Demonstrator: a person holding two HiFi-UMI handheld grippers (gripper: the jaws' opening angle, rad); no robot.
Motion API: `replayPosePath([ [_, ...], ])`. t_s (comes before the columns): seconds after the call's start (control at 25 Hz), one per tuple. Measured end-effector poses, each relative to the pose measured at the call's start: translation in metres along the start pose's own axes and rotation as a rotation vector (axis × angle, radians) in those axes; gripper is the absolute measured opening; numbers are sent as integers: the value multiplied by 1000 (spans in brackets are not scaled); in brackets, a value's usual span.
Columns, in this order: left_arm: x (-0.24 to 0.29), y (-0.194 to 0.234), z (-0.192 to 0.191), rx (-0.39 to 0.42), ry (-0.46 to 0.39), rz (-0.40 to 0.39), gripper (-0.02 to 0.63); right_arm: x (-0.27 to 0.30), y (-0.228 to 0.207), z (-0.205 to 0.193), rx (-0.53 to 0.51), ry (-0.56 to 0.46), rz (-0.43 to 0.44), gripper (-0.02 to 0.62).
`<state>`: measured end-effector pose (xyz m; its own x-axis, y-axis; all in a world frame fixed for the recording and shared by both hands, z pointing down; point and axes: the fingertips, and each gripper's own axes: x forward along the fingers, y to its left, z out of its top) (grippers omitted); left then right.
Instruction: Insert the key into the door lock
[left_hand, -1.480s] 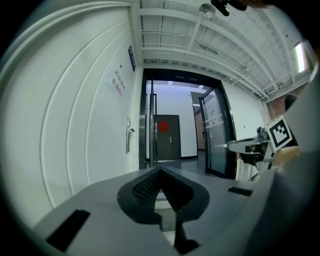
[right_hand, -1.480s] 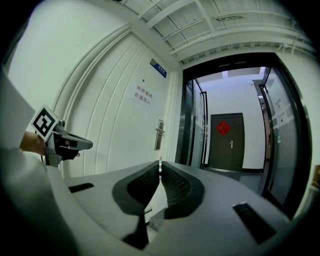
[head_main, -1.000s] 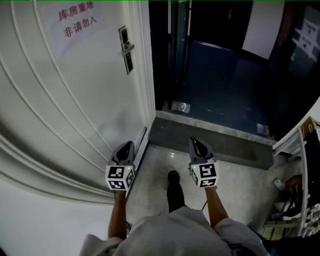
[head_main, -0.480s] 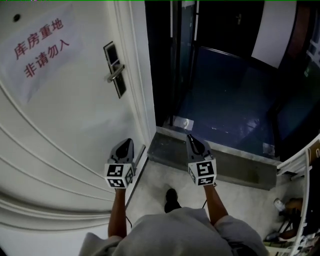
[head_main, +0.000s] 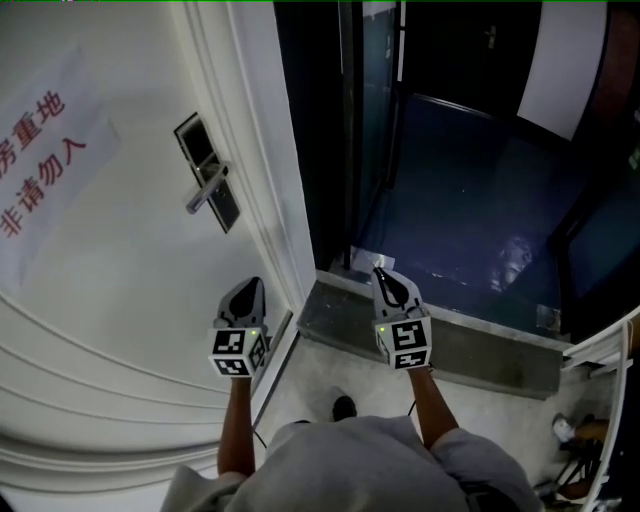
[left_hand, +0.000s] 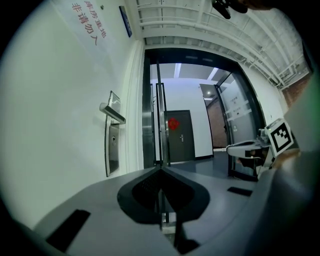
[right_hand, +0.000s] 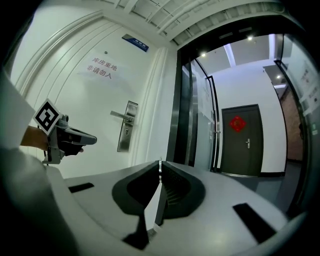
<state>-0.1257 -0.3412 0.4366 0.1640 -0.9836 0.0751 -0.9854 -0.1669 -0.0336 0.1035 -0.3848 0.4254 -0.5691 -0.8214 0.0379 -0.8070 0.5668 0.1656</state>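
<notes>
Door lock (head_main: 207, 187) has come closer, still beyond reach; my right tool (head_main: 388, 283) pinches the key (right_hand: 160, 167), left tool (head_main: 247, 292) closed empty.

Building corridor at a storeroom: white door (head_main: 140, 300) with red-lettered notice (head_main: 40, 150), dark glass-walled hallway (head_main: 470, 200) beyond.

Dark blue corridor floor (head_main: 470, 200); grey stone threshold (head_main: 480, 350); far dark door (right_hand: 246, 145), red ornament (right_hand: 237, 123); ceiling spotlights (right_hand: 250, 38).
</notes>
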Motion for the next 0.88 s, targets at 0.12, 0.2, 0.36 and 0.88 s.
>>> replayPosePath([
  [0.12,16,6,-6,-12,16,2,17,22,1,-3,6,10,25,29],
  [0.2,26,14,-8,-16,21,5,17,38,3,-4,11,14,39,30],
  [0.36,44,33,-13,-27,28,6,17,65,5,-8,14,28,42,29],
  [0.88,113,83,-14,-11,-1,-113,17,144,11,-6,-24,38,-68,31],
])
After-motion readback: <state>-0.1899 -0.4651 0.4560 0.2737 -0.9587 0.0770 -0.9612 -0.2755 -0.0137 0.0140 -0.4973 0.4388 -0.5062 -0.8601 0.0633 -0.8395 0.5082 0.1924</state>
